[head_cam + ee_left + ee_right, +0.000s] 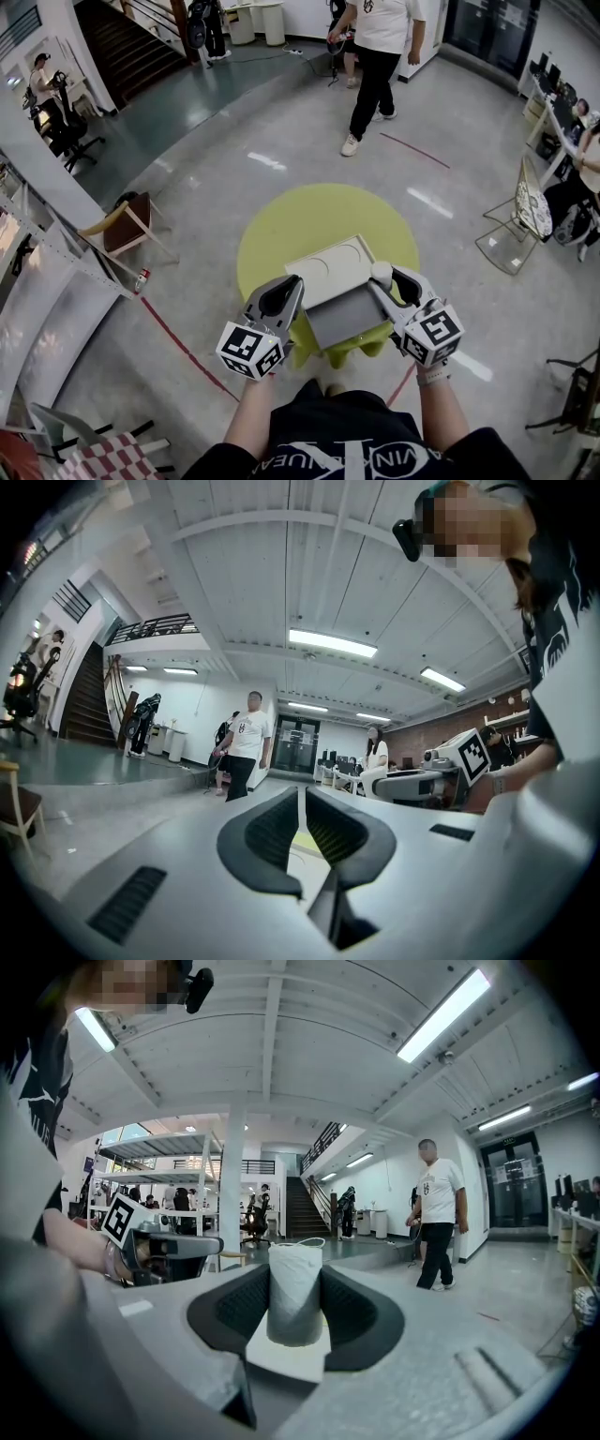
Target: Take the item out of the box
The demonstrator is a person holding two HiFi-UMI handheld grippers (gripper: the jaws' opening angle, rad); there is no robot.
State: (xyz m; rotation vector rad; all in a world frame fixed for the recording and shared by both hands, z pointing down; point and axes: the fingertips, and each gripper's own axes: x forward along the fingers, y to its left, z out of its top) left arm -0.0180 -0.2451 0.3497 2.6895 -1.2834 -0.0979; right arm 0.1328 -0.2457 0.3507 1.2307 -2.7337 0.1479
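Observation:
A grey box (349, 320) with its white lid (328, 265) laid open behind it sits on a round yellow table (281, 220), seen in the head view. My right gripper (387, 279) is at the box's right rim, shut on an upright white roll (381, 273). In the right gripper view the roll (295, 1312) stands between the dark pads of the right gripper (294, 1283), with a thin loop on top and a white flat edge under it. My left gripper (290, 292) is by the box's left side. In its own view the left gripper (302, 822) has its jaws together, nothing seen between them.
A person in a white shirt (380, 56) walks on the floor beyond the table. A wooden chair (127, 225) and a can (142, 278) stand to the left, a wire chair (525, 214) to the right. A red line (178, 339) crosses the floor near my feet.

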